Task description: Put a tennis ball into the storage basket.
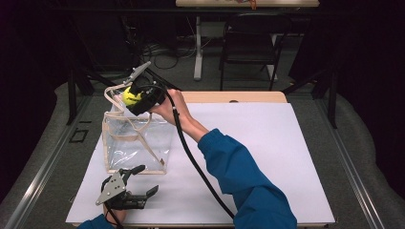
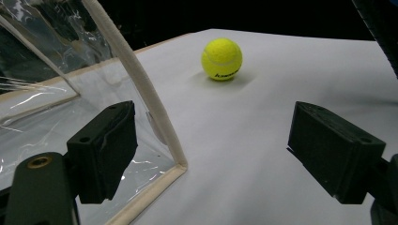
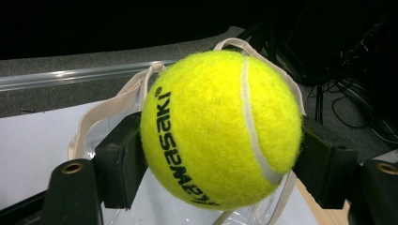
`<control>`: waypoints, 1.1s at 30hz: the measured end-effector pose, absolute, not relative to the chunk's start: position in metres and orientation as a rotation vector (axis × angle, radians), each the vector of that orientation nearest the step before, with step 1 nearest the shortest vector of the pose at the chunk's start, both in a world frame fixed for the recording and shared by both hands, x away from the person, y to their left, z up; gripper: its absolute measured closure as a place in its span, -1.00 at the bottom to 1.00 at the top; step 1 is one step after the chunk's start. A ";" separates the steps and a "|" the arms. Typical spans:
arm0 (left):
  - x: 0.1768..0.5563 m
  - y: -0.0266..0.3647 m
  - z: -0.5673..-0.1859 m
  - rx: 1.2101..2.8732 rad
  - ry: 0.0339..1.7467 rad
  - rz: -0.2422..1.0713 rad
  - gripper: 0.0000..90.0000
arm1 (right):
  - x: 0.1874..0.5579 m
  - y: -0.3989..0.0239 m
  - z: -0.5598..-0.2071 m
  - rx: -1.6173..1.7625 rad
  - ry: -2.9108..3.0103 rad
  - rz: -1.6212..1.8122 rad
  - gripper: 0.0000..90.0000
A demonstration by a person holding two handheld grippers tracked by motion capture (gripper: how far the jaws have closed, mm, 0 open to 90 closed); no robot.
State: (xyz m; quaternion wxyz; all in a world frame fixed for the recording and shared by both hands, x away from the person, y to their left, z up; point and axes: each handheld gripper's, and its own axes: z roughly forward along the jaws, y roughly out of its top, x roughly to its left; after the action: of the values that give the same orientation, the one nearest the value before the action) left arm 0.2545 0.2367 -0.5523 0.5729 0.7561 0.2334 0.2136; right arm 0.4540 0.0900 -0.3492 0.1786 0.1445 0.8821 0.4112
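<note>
My right gripper is shut on a yellow tennis ball and holds it just above the open top of a clear plastic bag with cream trim and handles. In the right gripper view the ball is pressed between both pads, with the bag's handles behind it. My left gripper stands open near the table's front left, by the bag's near corner. Its own view shows the jaws wide apart, the bag's cream edge at left and a second tennis ball resting on the white table beyond.
The white tabletop stretches right of the bag. The right gripper's black cable trails across it toward the front edge. A folding chair and a desk leg stand on the floor behind the table.
</note>
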 end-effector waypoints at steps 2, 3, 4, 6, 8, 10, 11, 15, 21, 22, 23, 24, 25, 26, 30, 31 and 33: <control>0.254 0.237 -0.552 1.771 0.548 0.502 -0.65 | 0.454 0.091 -0.350 0.410 2.503 1.160 -0.43; 0.254 0.237 -0.552 1.771 0.548 0.502 -0.65 | 0.454 0.091 -0.351 0.407 2.507 1.156 -0.43; 0.255 0.237 -0.552 1.774 0.542 0.495 -0.65 | 0.454 0.092 -0.351 0.408 2.511 1.155 -0.43; 0.254 0.237 -0.552 1.771 0.548 0.501 -0.65 | 0.455 0.093 -0.352 0.407 2.521 1.145 -0.43; 0.254 0.237 -0.552 1.771 0.547 0.500 -0.65 | 0.455 0.094 -0.353 0.408 2.529 1.137 -0.43; 0.254 0.237 -0.552 1.772 0.546 0.501 -0.65 | 0.455 0.096 -0.354 0.410 2.539 1.116 -0.43; 0.254 0.237 -0.552 1.770 0.548 0.503 -0.65 | 0.455 0.096 -0.355 0.409 2.539 1.110 -0.43; 0.254 0.237 -0.552 1.770 0.545 0.501 -0.65 | 0.454 0.099 -0.356 0.403 2.550 1.092 -0.43; 0.254 0.237 -0.552 1.770 0.541 0.496 -0.65 | 0.455 0.103 -0.358 0.402 2.567 1.071 -0.44; 0.254 0.237 -0.552 1.770 0.541 0.496 -0.65 | 0.455 0.103 -0.359 0.407 2.569 1.067 -0.44; 0.254 0.237 -0.552 1.770 0.541 0.495 -0.65 | 0.455 0.104 -0.359 0.408 2.571 1.065 -0.44; 0.254 0.237 -0.552 1.771 0.541 0.496 -0.65 | 0.456 0.104 -0.360 0.410 2.580 1.063 -0.45; 0.254 0.237 -0.552 1.766 0.543 0.498 -0.65 | 0.456 0.104 -0.360 0.412 2.583 1.062 -0.45; 0.254 0.237 -0.552 1.770 0.541 0.496 -0.65 | 0.456 0.104 -0.361 0.416 2.592 1.055 -0.47; 0.254 0.237 -0.552 1.769 0.545 0.501 -0.65 | 0.455 0.101 -0.358 0.438 2.593 1.086 -0.67; 0.254 0.237 -0.552 1.768 0.542 0.498 -0.65 | 0.454 0.099 -0.357 0.433 2.594 1.097 -0.68; 0.254 0.237 -0.552 1.766 0.543 0.499 -0.65 | 0.454 0.095 -0.354 0.434 2.598 1.114 -0.70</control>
State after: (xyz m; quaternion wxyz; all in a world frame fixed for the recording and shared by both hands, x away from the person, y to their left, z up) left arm 0.2542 0.2372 -0.5520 0.5763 0.7542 0.2318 0.2130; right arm 0.4536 0.0952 -0.3541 0.1405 0.1502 0.8994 0.3857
